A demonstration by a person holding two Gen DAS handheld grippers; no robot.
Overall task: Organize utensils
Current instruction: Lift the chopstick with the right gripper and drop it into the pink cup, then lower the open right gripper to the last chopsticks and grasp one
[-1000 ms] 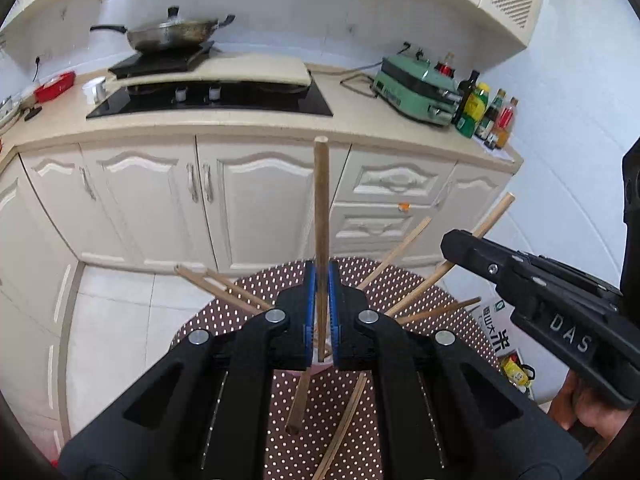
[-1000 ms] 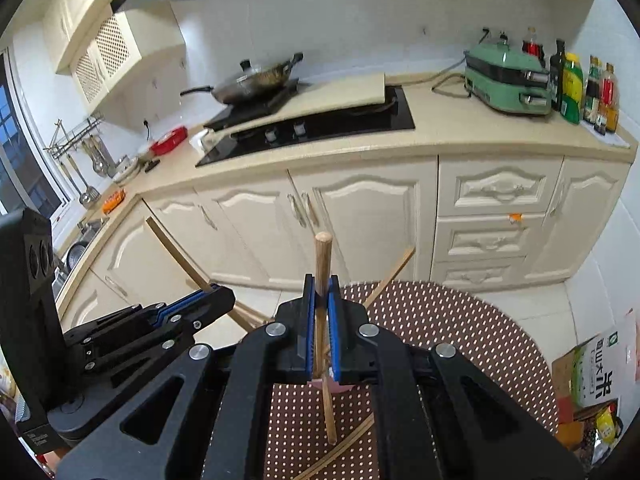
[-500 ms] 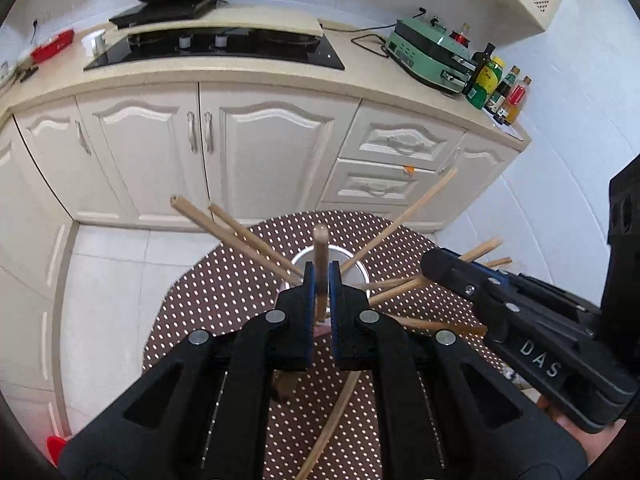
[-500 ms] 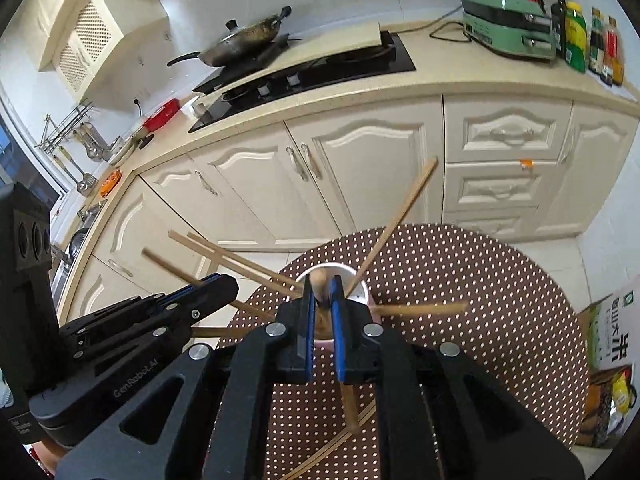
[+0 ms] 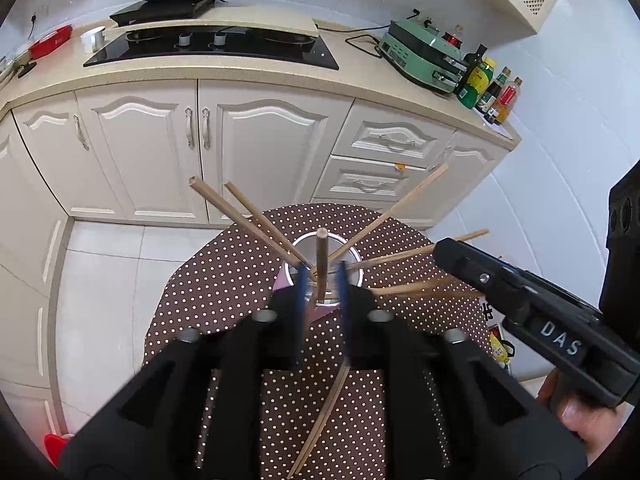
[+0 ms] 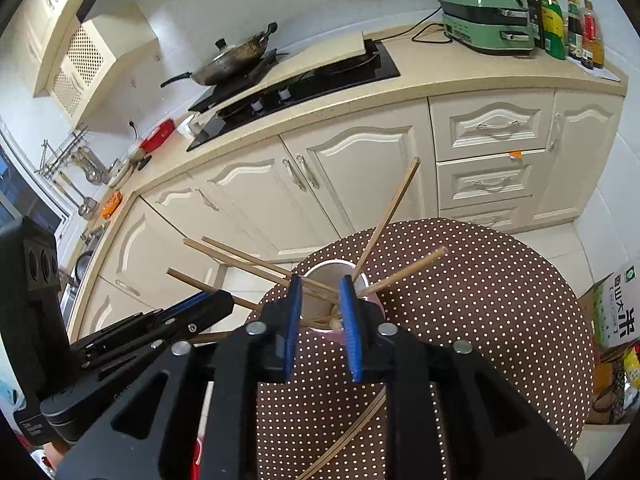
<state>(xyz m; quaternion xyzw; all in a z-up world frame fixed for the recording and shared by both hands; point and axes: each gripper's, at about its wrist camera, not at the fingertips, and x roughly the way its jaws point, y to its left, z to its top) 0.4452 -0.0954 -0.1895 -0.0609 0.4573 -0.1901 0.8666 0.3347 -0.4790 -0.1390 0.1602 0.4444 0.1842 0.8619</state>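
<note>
Fanning out of the metal cup on the dotted table, wooden chopsticks lean leftward, another rightward. The left gripper has just been opening: its blue jaws stand clear on either side of a thick wooden handle that stands near upright in the cup, long axis rising toward the camera, directly ahead. The right gripper has likewise been opening, jaws apart over the cup, nothing pinched. One loose chopstick lies on the table beneath the right gripper, pointing back under it; I judge that arm nearer.
</note>
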